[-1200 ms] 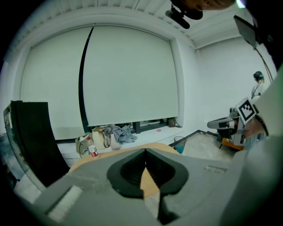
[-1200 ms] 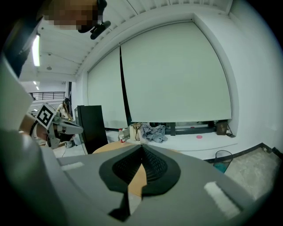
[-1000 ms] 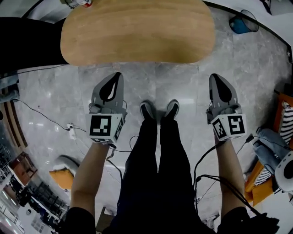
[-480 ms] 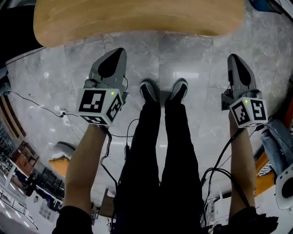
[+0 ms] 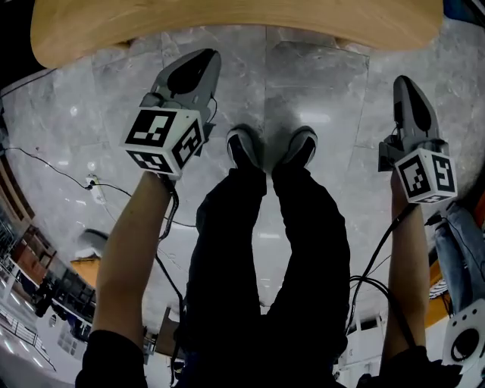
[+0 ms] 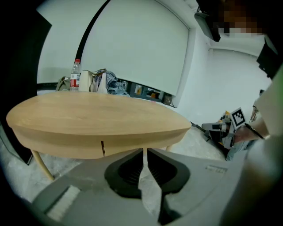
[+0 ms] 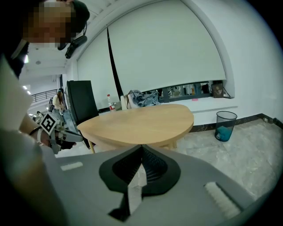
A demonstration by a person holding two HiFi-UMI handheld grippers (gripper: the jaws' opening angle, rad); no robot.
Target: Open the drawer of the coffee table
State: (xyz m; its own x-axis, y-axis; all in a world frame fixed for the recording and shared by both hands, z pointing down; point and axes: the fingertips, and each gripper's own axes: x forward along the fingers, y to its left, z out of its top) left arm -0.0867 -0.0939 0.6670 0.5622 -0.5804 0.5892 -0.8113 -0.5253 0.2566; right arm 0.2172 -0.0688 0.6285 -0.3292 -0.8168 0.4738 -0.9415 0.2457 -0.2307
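**Head view and both gripper views.** The oval wooden counter [image 5: 227, 19], which is the coffee table of the task, is shown along the top edge of the head view. It lies ahead of the person's two shoes [image 5: 244, 145], which are planted on the grey marble floor [image 5: 326, 83].

In the left gripper view the counter's pale rim is seen side-on. A short dark vertical seam [image 6: 102, 148] is cut into the rim, which is otherwise seen flush and closed along its length.

The left hand-held gripper [image 5: 198, 64] is held to the left of the shoes and is pointed toward the counter's near edge, apart from it. Its jaws have just been opening: a narrow slit is seen between the tips, and nothing is held in it.

The right hand-held gripper [image 5: 408, 91] is held to the right of the shoes, likewise short of the counter. Its jaws are pressed together tip to tip, with nothing clamped.

A red-capped bottle [image 6: 75, 75] and a heap of cloth [image 6: 110, 83] are seen at the counter's far side. Whether they rest on it or behind it cannot be told. A waste bin [image 7: 225, 126] is shown standing on the floor beyond the counter's right end.
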